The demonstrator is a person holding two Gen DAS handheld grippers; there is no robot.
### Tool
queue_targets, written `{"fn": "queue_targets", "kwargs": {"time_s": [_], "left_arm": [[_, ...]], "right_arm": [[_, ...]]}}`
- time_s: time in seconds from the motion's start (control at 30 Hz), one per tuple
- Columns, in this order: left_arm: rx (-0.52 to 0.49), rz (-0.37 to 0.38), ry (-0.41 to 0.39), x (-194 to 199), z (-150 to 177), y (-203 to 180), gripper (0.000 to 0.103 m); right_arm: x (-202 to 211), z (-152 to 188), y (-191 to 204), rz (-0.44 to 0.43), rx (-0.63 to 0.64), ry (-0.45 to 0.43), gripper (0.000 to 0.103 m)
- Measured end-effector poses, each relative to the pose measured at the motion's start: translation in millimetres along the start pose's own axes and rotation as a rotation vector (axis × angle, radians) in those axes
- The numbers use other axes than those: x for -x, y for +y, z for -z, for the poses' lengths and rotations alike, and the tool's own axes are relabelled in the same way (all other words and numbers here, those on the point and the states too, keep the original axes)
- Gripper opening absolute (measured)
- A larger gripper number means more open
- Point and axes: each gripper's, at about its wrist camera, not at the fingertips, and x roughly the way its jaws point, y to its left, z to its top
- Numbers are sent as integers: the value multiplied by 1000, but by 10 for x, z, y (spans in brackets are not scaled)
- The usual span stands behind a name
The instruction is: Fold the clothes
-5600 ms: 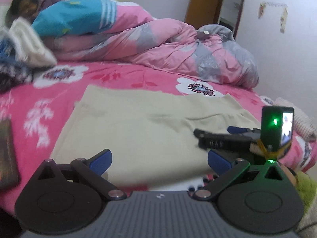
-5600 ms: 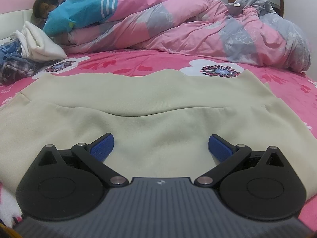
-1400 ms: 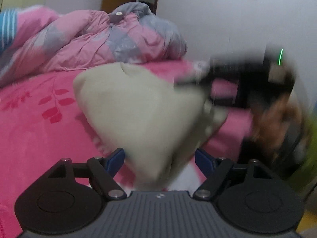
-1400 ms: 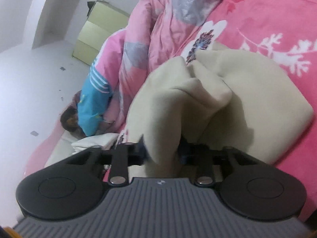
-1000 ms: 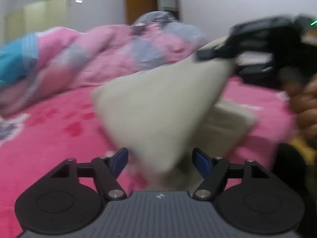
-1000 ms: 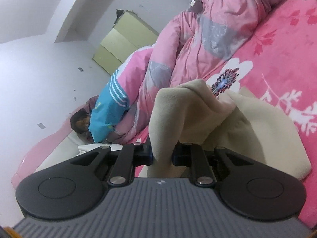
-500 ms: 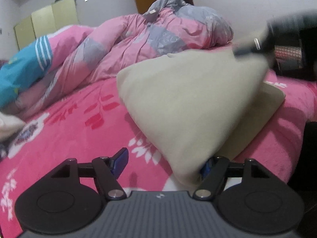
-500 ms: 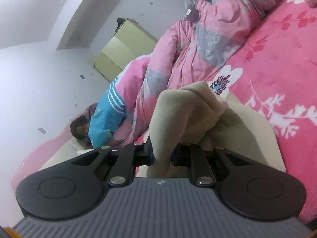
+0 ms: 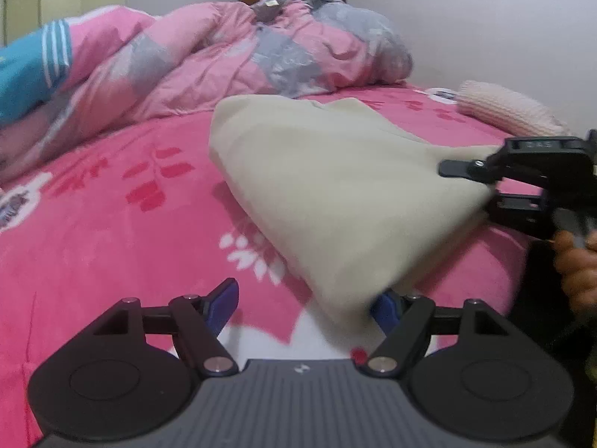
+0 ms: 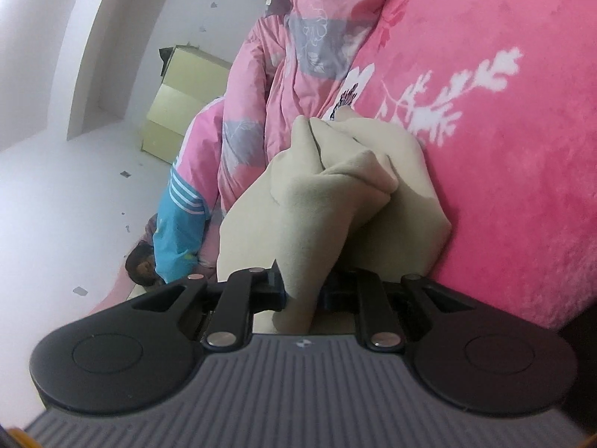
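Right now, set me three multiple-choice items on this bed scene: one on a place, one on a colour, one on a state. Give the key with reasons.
1. Where does the crumpled pink-and-grey quilt lie?
A. beyond the beige fleece garment
B. under that garment
C. on the floor

2. What colour is the plush floral bedspread?
A. green
B. pink
C. white

3. What state is the right gripper in?
A. wide open
B. shut on bare air
C. shut on the garment

Key: 1 A, the quilt is heaped farther back on the bed. 2 B, pink with red and white leaf prints. 3 C, beige cloth is pinched between its jaws, while the left gripper stands open.
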Motion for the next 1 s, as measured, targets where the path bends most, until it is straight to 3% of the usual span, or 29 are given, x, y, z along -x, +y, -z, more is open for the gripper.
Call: {"fn": "queue_targets", "kwargs": {"time_s": [0.27, 0.33, 0.47, 0.53, 0.63, 0.73, 0.8, 0.9, 0.93, 1.0], "left_arm": [[136, 80, -100, 453, 4, 353, 76], [153, 80, -138, 455, -59, 370, 77], [119, 74, -182, 305, -173, 271, 78], [100, 61, -170, 160, -206, 189, 78], [89, 33, -125, -34, -191, 116, 78], [114, 47, -118, -73, -168, 163, 80], [107, 50, -122, -84, -148, 180, 83], [104, 58, -129, -107, -117, 189, 83], [101, 60, -133, -107, -114, 188, 83], [99, 66, -138, -109, -110, 196, 83]], "right_arm": [[307, -13, -50, -6, -46, -34, 31], [460, -14, 3, 53, -19, -69, 43], [798, -13, 248, 180, 97, -190, 44], [862, -11, 457, 187, 184, -229, 42], [695, 49, 870, 182, 391, -204, 38], [359, 223, 1204, 207, 629, -133, 32], [134, 304, 1221, 220, 700, -61, 28], [-176, 352, 894, 313, 715, 32, 13], [-232, 362, 758, 334, 710, 41, 12], [-180, 242, 659, 298, 596, 39, 6]]}}
